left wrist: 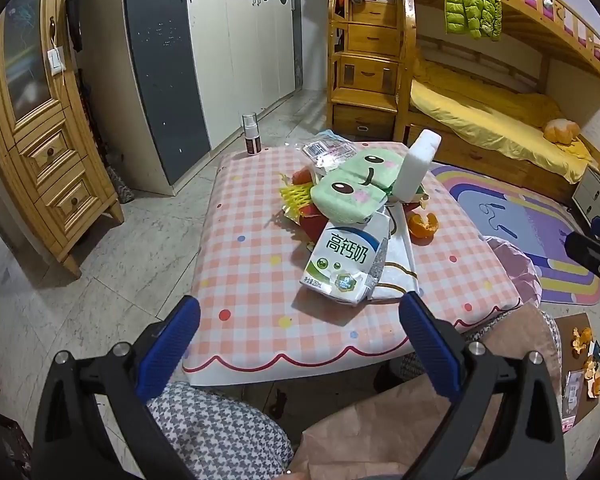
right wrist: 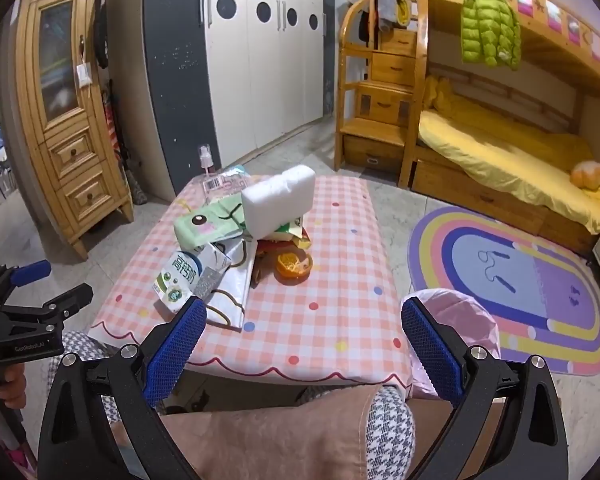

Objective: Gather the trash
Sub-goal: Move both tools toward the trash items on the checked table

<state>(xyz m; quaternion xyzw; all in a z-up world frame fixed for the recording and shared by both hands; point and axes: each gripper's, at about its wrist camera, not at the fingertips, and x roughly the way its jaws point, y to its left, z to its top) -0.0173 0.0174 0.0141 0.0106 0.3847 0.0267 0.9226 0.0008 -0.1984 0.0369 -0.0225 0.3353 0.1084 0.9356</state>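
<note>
A heap of trash lies on the pink checked table (left wrist: 252, 280) (right wrist: 332, 320): a white and green milk carton (left wrist: 342, 260) (right wrist: 180, 276), green cartoon-face packets (left wrist: 348, 196) (right wrist: 208, 224), a white foam block (left wrist: 416, 168) (right wrist: 280, 200), orange peel (left wrist: 422, 226) (right wrist: 292, 266) and clear wrappers (left wrist: 328, 148). My left gripper (left wrist: 300, 340) is open and empty, held above the near table edge just short of the carton. My right gripper (right wrist: 304, 344) is open and empty, over the near edge to the right. A pink plastic bag (right wrist: 460, 320) (left wrist: 516, 268) hangs at the table's right corner.
A small spray bottle (left wrist: 250, 134) (right wrist: 206, 162) stands at the table's far left corner. A wooden cabinet (left wrist: 40, 140) stands left, a wardrobe behind, a bunk bed (right wrist: 500, 152) right. A rainbow rug (right wrist: 520, 288) lies on the floor. Peel scraps on cardboard (left wrist: 584, 356) lie right.
</note>
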